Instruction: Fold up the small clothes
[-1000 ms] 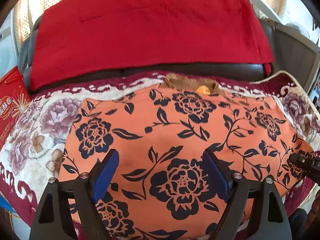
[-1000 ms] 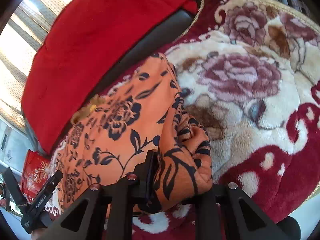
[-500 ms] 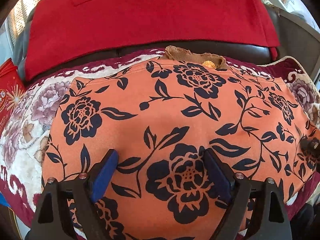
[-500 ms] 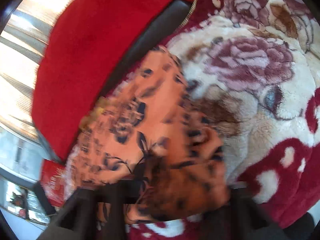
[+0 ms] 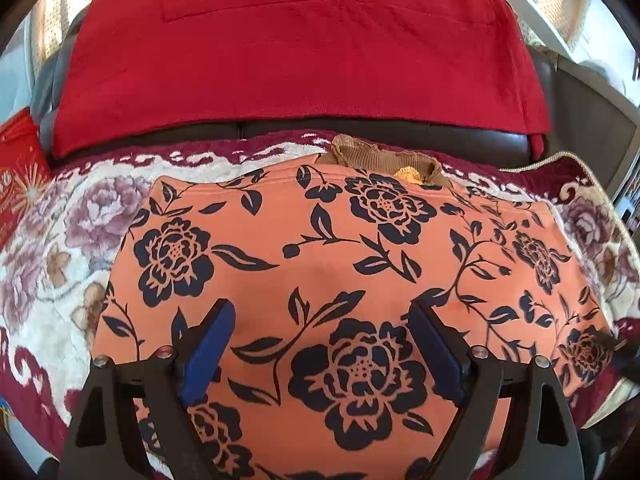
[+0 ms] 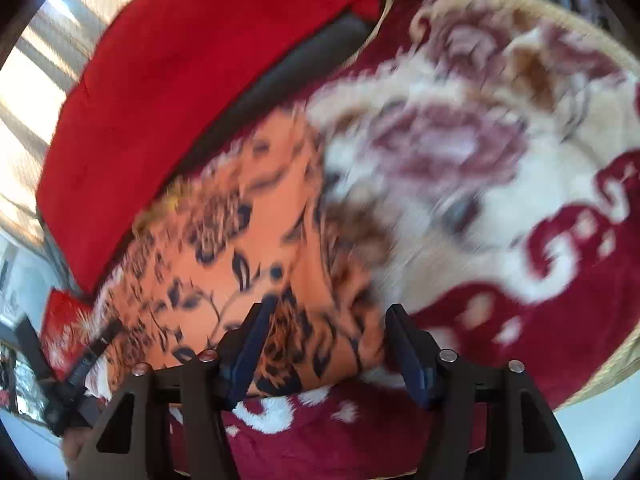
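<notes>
An orange garment with dark blue flowers (image 5: 320, 248) lies spread flat on a plush floral blanket (image 5: 60, 264). My left gripper (image 5: 320, 312) hovers over its near middle, open, with nothing between the blue pads. In the blurred right wrist view, the right gripper (image 6: 328, 320) sits at the garment's (image 6: 248, 240) near right corner. Its jaws are opening, and the bunched corner fold still lies loosely between them, clear of the right pad. A tan cloth (image 5: 380, 154) peeks out from under the garment's far edge.
A red cloth (image 5: 304, 48) drapes over the dark sofa back (image 5: 480, 140) behind the blanket. A red printed box (image 5: 16, 168) stands at the left. The blanket's corded edge (image 6: 616, 364) runs along the near right, with floor beyond it.
The right gripper's jaws have parted from the bunched garment corner that they were clamped on. That view has shifted and blurred. The left gripper stays open over the garment.
</notes>
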A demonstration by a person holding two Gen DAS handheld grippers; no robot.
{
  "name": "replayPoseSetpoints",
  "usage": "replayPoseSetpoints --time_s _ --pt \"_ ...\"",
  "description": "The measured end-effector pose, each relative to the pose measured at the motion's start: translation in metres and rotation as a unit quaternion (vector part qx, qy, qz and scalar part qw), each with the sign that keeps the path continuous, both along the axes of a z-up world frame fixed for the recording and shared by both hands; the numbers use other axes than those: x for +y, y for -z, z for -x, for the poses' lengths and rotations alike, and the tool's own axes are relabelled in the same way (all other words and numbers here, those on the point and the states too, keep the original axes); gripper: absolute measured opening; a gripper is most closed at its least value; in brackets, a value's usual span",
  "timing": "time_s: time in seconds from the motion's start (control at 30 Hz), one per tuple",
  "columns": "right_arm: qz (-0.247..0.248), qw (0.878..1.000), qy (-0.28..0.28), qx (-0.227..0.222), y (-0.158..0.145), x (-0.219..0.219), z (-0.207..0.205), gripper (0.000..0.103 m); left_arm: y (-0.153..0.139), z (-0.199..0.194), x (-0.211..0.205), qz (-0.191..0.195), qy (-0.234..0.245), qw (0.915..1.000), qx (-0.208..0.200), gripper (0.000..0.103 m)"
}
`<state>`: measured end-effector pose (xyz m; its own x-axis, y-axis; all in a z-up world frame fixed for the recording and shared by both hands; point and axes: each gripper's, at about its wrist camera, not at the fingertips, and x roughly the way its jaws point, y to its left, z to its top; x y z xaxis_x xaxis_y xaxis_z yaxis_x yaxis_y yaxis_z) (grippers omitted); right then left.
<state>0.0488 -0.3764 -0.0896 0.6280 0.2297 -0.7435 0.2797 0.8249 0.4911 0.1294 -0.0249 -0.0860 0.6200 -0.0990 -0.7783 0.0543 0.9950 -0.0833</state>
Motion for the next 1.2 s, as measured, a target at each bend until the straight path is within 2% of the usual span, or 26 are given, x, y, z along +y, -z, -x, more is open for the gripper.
replayPoseSetpoints --time_s 0.07,0.17,0.3,0.33,0.4,0.43,0.5,0.53,0.6,0.63,0.7,0.73,0.77,0.83,0.9,1.0,1.07,1.13,1.2 --pt "-0.021 0.999 0.001 -0.026 -0.014 -0.020 -0.005 0.067 0.026 -0.010 -0.009 -0.020 0.014 0.9987 0.044 0.091" --pt "-0.060 0.995 -0.051 -0.055 -0.021 -0.036 -0.044 0.068 0.027 -0.005 -0.013 -0.033 0.009 0.9992 0.019 0.093" --pt "-0.085 0.989 -0.122 -0.006 0.004 -0.036 -0.125 0.068 0.027 -0.008 -0.012 -0.032 0.014 0.9991 0.023 0.094" --pt "-0.078 0.987 -0.139 0.022 0.016 -0.031 -0.149 0.064 0.027 -0.008 -0.012 -0.032 0.014 0.9991 0.023 0.094" --pt "-0.060 0.986 -0.149 0.046 0.022 -0.021 -0.168 0.035 0.028 -0.009 -0.011 -0.036 0.014 0.9990 0.022 0.095" --pt "-0.046 0.984 -0.163 0.045 0.016 -0.014 -0.173 0.026 0.028 -0.009 -0.011 -0.036 0.014 0.9990 0.023 0.095" --pt "0.003 0.986 -0.165 0.004 -0.011 -0.004 -0.161 0.023 0.029 -0.008 -0.011 -0.032 0.015 0.9991 0.024 0.096" --pt "0.006 0.988 -0.152 -0.003 -0.013 -0.006 -0.160 0.021 0.030 -0.009 -0.010 -0.032 0.014 0.9992 0.022 0.097" --pt "0.061 0.994 -0.085 0.034 0.000 -0.018 -0.162 0.021 0.031 -0.009 -0.012 -0.035 0.010 0.9992 0.020 0.098" --pt "0.063 0.995 -0.069 0.043 0.006 -0.023 -0.161 0.021 0.030 -0.009 -0.012 -0.036 0.010 0.9991 0.020 0.098" --pt "-0.003 0.997 -0.065 0.032 0.006 -0.029 -0.149 0.024 0.030 -0.009 -0.010 -0.031 0.011 0.9991 0.025 0.098" --pt "-0.004 0.998 -0.061 0.020 0.000 -0.029 -0.138 0.031 0.029 -0.010 -0.009 -0.027 0.013 0.9992 0.028 0.098" --pt "-0.002 0.998 -0.057 0.008 -0.006 -0.027 -0.128 0.051 0.030 -0.010 -0.009 -0.027 0.012 0.9991 0.029 0.098" --pt "-0.016 0.999 -0.036 -0.021 -0.021 -0.027 -0.098 0.084 0.030 -0.010 -0.009 -0.029 0.011 0.9991 0.028 0.098" --pt "-0.029 0.997 -0.035 -0.059 -0.037 -0.020 -0.062 0.085 0.030 -0.010 -0.009 -0.028 0.011 0.9991 0.029 0.098" --pt "-0.083 0.992 -0.040 -0.082 -0.044 -0.012 -0.015 0.085 0.030 -0.012 -0.010 -0.027 0.010 0.9991 0.032 0.098" --pt "-0.128 0.988 -0.045 -0.073 -0.030 -0.002 0.008 0.085 0.030 -0.013 -0.010 -0.026 0.011 0.9990 0.034 0.098" --pt "-0.168 0.984 -0.036 -0.053 -0.002 0.009 0.034 0.085 0.030 -0.014 -0.010 -0.026 0.009 0.9990 0.036 0.098" --pt "-0.194 0.980 -0.032 -0.030 0.022 0.017 0.041 0.085 0.030 -0.015 -0.010 -0.026 0.009 0.9989 0.039 0.098"
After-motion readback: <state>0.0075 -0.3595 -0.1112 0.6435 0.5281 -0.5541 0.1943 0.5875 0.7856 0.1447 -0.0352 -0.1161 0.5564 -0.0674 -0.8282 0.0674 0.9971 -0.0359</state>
